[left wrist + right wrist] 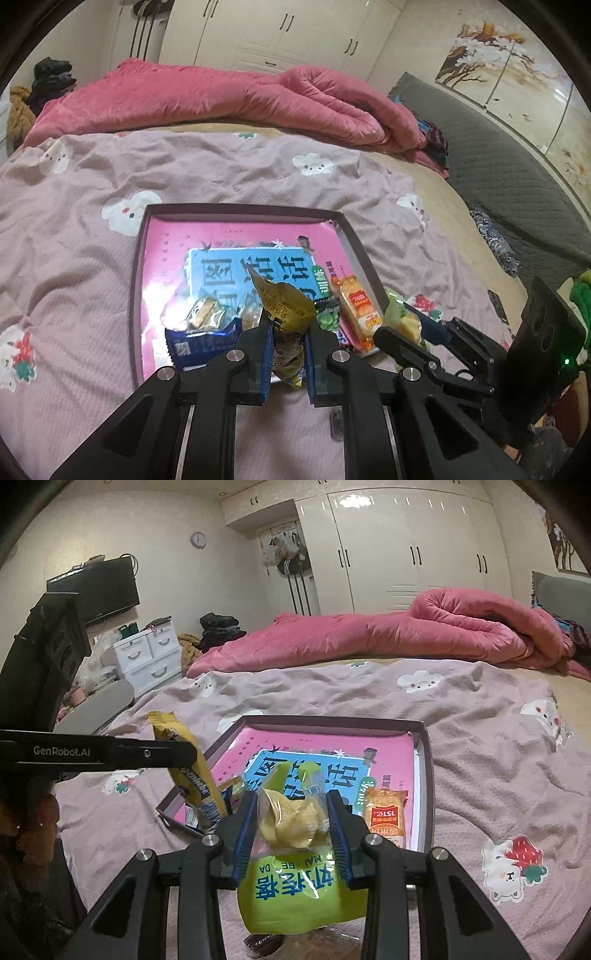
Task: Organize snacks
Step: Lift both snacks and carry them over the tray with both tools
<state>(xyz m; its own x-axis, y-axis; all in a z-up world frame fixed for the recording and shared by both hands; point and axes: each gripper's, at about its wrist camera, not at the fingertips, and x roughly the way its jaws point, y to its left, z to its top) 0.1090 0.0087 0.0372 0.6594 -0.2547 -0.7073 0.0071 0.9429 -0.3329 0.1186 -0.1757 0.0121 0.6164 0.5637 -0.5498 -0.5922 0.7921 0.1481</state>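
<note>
The left gripper point(288, 332) is clamped tight on a yellow snack packet point(286, 306), its crumpled top poking up above the blue pads while the lower end hangs out of sight behind the fingers. The right gripper point(291, 827) pinches a green-and-clear bag point(291, 849) holding pale yellow pieces, the printed green half sagging toward the near edge of the view (what lies under it, something brown on the bedspread, is too cut off to name).

Both packets hang over the near end of a shallow tray point(243, 210) that sits on the pink bedspread point(74, 221) with cartoon patches. A pink and blue book cover point(236, 254) lines the tray floor. On it, near the grippers, lie a blue wrapper point(203, 341), a small gold-wrapped sweet point(205, 312) and an orange cracker pack point(360, 304) at the right. Between them is a green item, half hidden by the left gripper's finger. A rolled pink quilt point(221, 96) lies across the far side.
</note>
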